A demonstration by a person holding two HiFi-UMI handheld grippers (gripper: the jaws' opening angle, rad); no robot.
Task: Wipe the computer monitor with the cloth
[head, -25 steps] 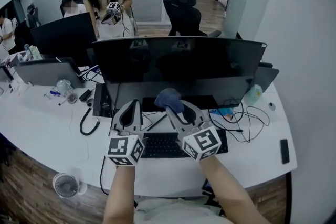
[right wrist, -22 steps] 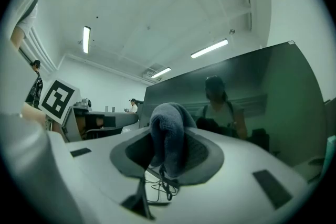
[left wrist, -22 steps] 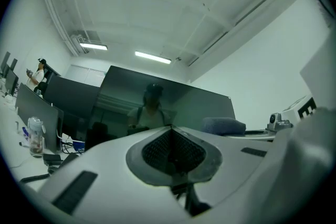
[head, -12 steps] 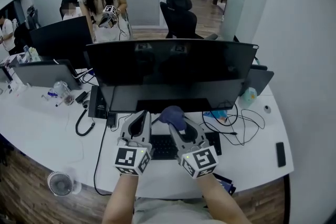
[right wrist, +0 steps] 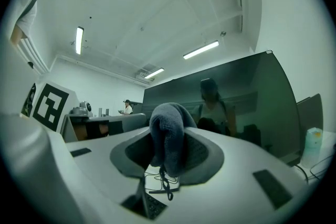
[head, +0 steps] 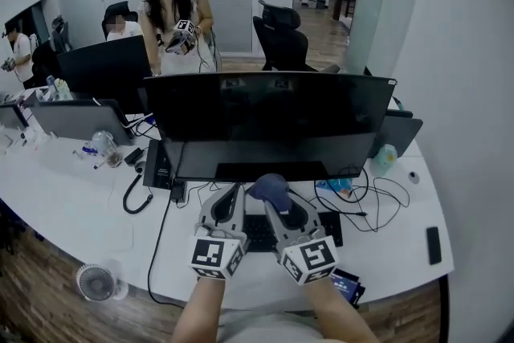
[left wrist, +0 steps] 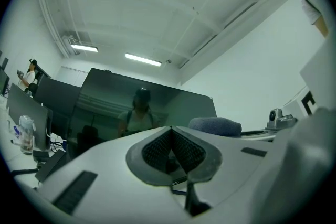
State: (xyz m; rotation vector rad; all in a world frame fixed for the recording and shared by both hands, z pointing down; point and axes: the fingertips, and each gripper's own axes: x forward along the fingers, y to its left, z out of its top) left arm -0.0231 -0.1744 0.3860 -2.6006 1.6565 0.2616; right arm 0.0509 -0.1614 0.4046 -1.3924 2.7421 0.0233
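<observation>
The wide dark computer monitor (head: 269, 120) stands switched off on the white desk (head: 72, 205), facing me. My right gripper (head: 275, 197) is shut on a grey-blue cloth (head: 269, 189), which bulges out above its jaws; it hovers over the keyboard, just below the screen's lower edge. The right gripper view shows the cloth (right wrist: 168, 139) folded over between the jaws, with the monitor (right wrist: 231, 102) ahead. My left gripper (head: 232, 198) hovers right beside it, shut with nothing held. Its own view shows the closed jaws (left wrist: 171, 131), the cloth (left wrist: 215, 126) to the right, and the monitor (left wrist: 142, 107) beyond.
A black keyboard (head: 257, 232) lies under the grippers. Cables (head: 361, 193) and a bottle (head: 385, 158) lie right of the monitor, and a phone (head: 434, 244) near the desk's right edge. More screens (head: 80, 120) stand left. A person (head: 177, 20) stands behind; a fan (head: 96, 283) sits on the floor.
Both grippers have drawn back from the screen towards me and come closer together. The cloth stays in the right gripper.
</observation>
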